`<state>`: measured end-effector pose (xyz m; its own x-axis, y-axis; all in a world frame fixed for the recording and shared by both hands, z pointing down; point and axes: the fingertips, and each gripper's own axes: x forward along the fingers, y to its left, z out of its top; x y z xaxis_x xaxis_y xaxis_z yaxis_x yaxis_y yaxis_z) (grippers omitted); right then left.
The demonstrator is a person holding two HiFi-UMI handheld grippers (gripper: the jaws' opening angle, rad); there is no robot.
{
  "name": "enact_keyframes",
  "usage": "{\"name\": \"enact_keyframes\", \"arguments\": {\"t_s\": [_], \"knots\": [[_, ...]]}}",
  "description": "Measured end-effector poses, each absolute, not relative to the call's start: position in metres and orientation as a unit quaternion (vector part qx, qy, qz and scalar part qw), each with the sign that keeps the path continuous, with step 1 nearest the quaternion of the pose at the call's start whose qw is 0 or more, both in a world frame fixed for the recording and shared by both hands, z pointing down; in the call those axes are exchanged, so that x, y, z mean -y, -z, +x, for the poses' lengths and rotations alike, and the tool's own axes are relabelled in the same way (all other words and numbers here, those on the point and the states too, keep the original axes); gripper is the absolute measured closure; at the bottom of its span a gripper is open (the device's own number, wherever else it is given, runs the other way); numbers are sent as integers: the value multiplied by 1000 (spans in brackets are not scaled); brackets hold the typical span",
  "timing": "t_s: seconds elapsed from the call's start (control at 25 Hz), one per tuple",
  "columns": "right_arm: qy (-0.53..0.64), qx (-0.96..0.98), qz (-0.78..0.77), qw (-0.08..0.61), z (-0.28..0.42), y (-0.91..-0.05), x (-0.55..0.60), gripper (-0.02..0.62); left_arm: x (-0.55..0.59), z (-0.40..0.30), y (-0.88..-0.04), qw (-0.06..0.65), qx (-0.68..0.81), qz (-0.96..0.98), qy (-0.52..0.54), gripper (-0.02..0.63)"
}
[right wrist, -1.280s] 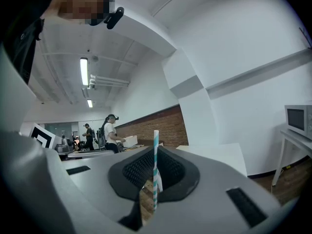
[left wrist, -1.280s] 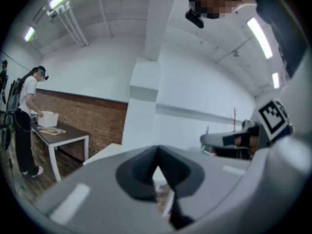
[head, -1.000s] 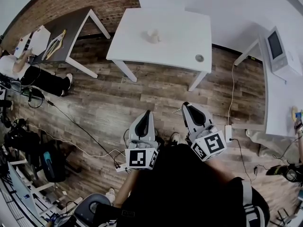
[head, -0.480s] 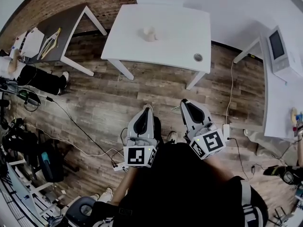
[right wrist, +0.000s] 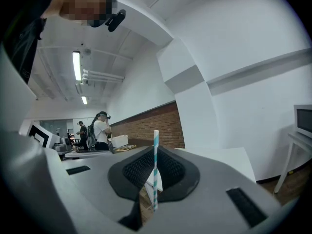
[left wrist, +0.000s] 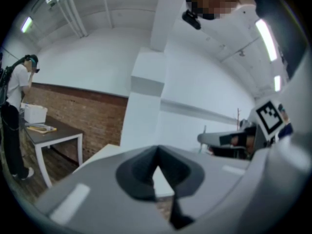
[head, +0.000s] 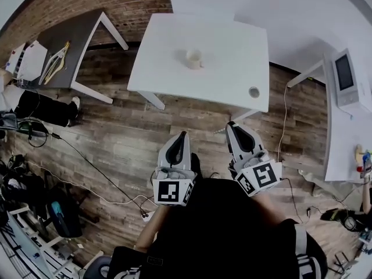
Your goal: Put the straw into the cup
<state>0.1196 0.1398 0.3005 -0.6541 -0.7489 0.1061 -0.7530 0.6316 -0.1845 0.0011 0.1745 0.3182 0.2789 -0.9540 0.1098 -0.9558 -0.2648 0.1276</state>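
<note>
I saw a big wood floor under everything. A white table stood on it, ahead of the two grippers. A dark table stood off to the left by a brick wall, with a white box on it. A person stood next to that dark table. On the far right, a microwave sat on another white table.

Both grippers were held low over the floor, side by side, on the near side of the white table and not touching it. The left gripper had its two jaws pressed together at the tips, and I saw nothing between them. The right gripper had its jaws squeezed on the straw.

The cup stood upright near the middle of the white table, well apart from both grippers. A small round thing lay near the table's front right corner; I could not tell what it was.

The straw was thin, with blue-green and white stripes. It stood straight up between the right jaws and stuck out past their tips. It was not in the cup.
</note>
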Motion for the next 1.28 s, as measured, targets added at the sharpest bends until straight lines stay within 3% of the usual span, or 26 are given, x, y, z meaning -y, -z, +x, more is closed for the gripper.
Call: {"name": "enact_keyframes", "arguments": {"t_s": [0.64,1.28], "knots": [[-99,875,473,12,27,-284,-36,577,-65,-96,-318,91,550,830,9,603],[-97,871,482,8,4,-293,38,577,-1,-116,-332,103,546,831,10,603]]}}
